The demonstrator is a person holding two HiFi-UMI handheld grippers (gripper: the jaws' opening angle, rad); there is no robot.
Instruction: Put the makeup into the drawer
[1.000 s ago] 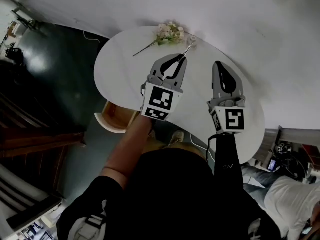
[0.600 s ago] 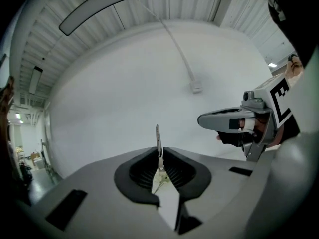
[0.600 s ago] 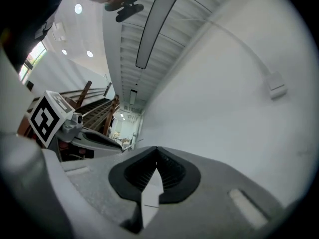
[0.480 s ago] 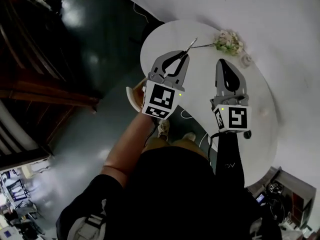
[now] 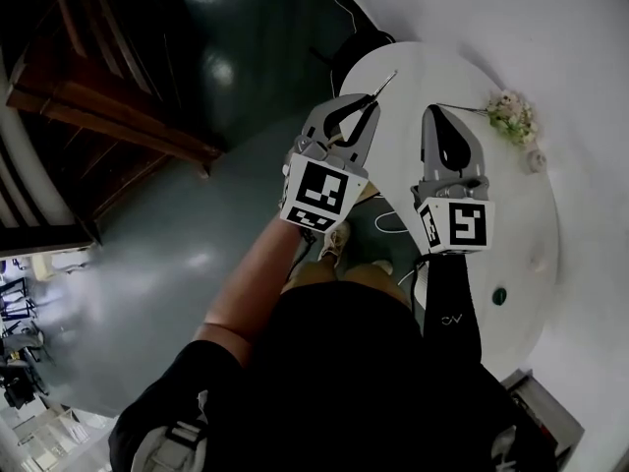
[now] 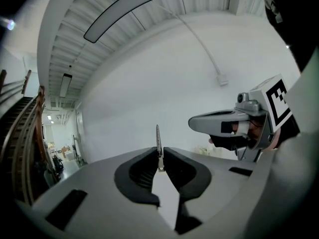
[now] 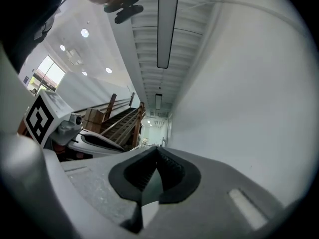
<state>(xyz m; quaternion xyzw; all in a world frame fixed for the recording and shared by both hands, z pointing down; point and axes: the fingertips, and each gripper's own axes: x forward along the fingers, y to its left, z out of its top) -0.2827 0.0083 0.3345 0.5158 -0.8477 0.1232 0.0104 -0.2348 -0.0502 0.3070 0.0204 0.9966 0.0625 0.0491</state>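
**While the Left Gripper Pinches a Thin Metal Tool, the Right One Holds Nothing**

Where the person's dark shirt fills the bottom of the head view, two arms reach out, one bare and one in a dark sleeve. Each hand holds a grey gripper with a black and white marker cube on it.

The left gripper has its jaws squeezed on a thin metal makeup tool. The left gripper view shows the tool caught between the dark pads, with its long thin end sticking up past the tips. The right gripper is just beside the left one. The right gripper view shows its jaws pressed together with nothing in them.

Below the grippers are the person's shoes and a white cable on the dark floor.

Past the tips is a round white table. The tip of the tool pokes out over the table's edge. A small bunch of pale flowers lies on the table, well apart from the tool. A small dark green round thing sits on the table to the right. Behind the table is a white wall.
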